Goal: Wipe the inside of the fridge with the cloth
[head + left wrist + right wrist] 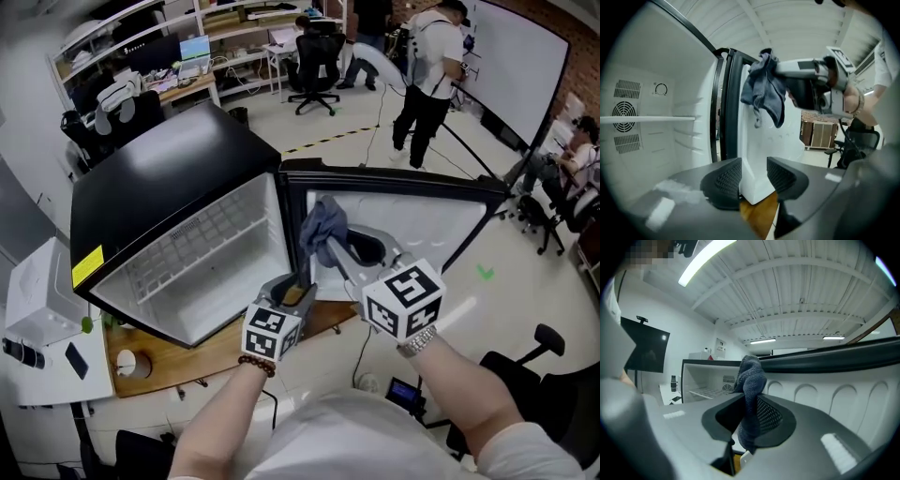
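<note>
Currently the right gripper point(330, 246) is clamped on the blue-grey cloth point(323, 220). Its two jaws pinch a fold of the fabric, and the rest bunches up above the pads and hangs a little below them. The cloth is up in front of the white inner face of the fridge door point(422, 220), close to the door's hinged side. Whether it touches the liner is not clear from any view.

The black fridge point(169, 178) sits on a wooden board point(202, 354) with its door swung wide, and its white inside faces the person. A wire shelf point(647, 119) crosses the compartment, with a round fan grille point(623, 112) on the back wall behind it.

The left gripper point(292, 291) is lower down, by the bottom corner of the door. Its jaws stand apart. In the left gripper view that white corner sits in the gap between them, with the right-hand pad clear of it, so nothing is gripped there.

Behind the fridge, a person point(429, 75) stands near a whiteboard point(520, 66), and an office chair point(315, 58) is at a desk.
</note>
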`<state>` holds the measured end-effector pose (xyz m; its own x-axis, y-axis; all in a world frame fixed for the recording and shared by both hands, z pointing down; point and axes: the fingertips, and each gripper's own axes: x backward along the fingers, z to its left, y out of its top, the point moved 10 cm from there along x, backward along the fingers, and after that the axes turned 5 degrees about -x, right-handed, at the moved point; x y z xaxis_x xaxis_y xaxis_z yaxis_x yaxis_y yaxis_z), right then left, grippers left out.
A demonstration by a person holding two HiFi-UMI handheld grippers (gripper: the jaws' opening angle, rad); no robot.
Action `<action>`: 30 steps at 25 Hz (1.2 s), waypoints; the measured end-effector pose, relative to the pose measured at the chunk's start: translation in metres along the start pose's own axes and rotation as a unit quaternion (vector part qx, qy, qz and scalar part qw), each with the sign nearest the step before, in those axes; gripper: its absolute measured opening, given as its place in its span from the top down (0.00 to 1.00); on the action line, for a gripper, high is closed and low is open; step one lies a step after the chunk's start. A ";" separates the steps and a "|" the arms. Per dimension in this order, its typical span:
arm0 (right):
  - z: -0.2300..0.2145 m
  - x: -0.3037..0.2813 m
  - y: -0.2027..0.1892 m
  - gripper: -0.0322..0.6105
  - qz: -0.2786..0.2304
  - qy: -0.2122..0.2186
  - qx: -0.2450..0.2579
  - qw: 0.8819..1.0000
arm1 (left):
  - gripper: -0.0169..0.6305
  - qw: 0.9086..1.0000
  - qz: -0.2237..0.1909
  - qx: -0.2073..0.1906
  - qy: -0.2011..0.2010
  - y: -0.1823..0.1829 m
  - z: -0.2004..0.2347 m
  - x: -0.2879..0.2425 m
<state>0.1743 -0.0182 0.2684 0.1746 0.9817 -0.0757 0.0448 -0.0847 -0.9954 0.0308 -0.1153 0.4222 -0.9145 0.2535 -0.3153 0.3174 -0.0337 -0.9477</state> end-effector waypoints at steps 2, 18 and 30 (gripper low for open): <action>0.003 -0.005 0.006 0.85 -0.001 -0.019 0.011 1.000 | 0.70 1.000 0.021 -0.001 0.017 -0.005 0.000 -0.012; -0.014 -0.008 0.015 0.85 0.009 -0.137 0.004 0.991 | 0.80 0.994 0.082 0.049 0.057 -0.021 0.002 -0.050; -0.054 0.041 0.015 0.85 -0.002 -0.205 -0.010 0.979 | 0.86 0.995 0.080 0.042 0.052 -0.021 0.000 -0.049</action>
<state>0.2351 0.0115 0.2537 -0.2346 0.9675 -0.0941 0.0656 -0.0808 -0.9946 0.0691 -0.1275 0.4580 -0.8217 0.3369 -0.4598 0.4305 -0.1619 -0.8880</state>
